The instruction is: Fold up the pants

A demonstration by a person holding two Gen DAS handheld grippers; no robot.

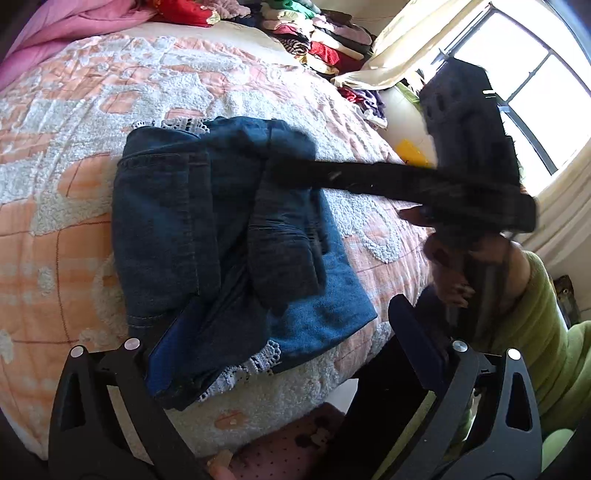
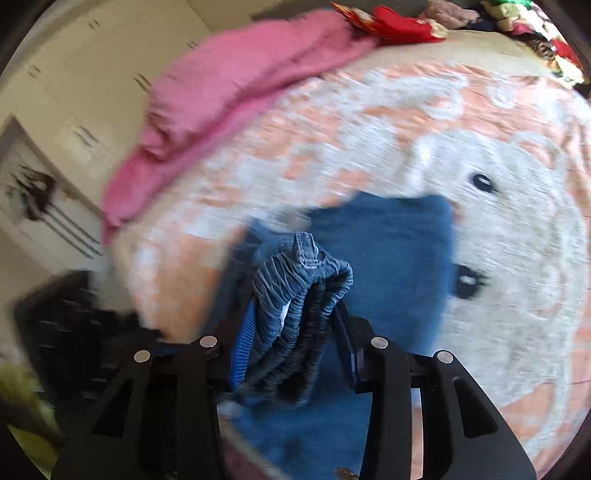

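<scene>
Denim pants, part-folded, on a bedspread; two hand-held grippers at work.

Nearest, right gripper: jaws clenched on a bunched, elastic waistband fold of the pants, lifted just above the flat denim. Left gripper: jaws spread wide, gripping nothing, one finger resting at the near edge of the pants beside white lace trim. Pants lie mid-bed on the peach-and-white bedspread. Beyond: pink blanket, stacked clothes, window.
</scene>
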